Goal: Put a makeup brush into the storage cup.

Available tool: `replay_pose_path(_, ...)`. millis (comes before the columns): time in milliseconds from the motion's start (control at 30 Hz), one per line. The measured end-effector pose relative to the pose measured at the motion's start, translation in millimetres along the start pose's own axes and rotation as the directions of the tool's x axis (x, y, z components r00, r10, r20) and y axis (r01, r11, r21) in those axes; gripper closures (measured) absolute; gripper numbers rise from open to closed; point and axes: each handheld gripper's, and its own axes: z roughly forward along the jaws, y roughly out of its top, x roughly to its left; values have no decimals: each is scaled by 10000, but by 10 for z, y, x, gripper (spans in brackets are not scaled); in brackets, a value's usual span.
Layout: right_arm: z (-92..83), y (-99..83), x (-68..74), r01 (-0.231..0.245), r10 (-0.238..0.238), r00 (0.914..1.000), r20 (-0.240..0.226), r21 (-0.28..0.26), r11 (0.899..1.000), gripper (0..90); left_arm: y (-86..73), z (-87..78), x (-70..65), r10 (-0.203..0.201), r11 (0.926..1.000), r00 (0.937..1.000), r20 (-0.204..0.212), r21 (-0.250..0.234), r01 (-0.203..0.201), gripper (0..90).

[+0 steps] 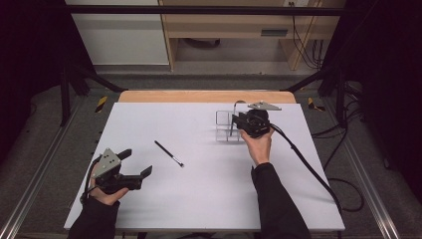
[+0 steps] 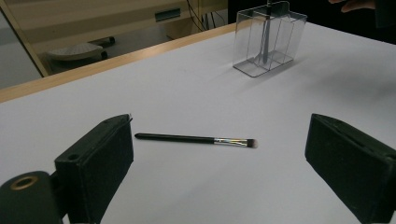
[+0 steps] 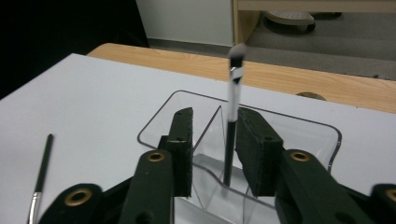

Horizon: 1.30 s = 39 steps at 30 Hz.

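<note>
One brush (image 3: 231,126) upright in organizer (image 1: 222,130), far right on worktop (image 1: 199,199); another brush (image 1: 168,153) flat, left of it.

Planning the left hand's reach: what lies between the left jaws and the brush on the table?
Nothing: in the left gripper view, bare white table runs from the open left gripper to the brush.
</note>
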Motion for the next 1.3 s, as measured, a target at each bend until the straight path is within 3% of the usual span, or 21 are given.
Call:
replay_pose_path(267,-239,-42,41,297,-322,9982,-501,-496,9983,502,-5,3,-2,-30,10000,10000,0,15,30,73)
replay_pose_path(467,-405,-92,98,683,-725,9935,-877,-497,9964,309,-8,5,-5,-48,10000,10000,26,16,48,73)
replay_pose_path(633,-550,-163,134,811,-907,9875,-1290,-780,9937,214,-11,6,-6,-39,10000,10000,32,51,39,73)
replay_pose_path(767,-677,-225,137,997,-1127,9835,-1413,-959,9904,169,-11,7,-10,-46,10000,10000,44,42,45,72)
replay_pose_path(900,-797,-273,115,869,-1042,9819,-1583,-1128,9898,142,-10,5,-10,-70,10000,10000,43,26,70,72)
replay_pose_path(1300,-1086,-432,34,937,-1127,9831,-1444,-1322,9868,83,-12,7,-16,-83,10000,10000,37,30,83,71)
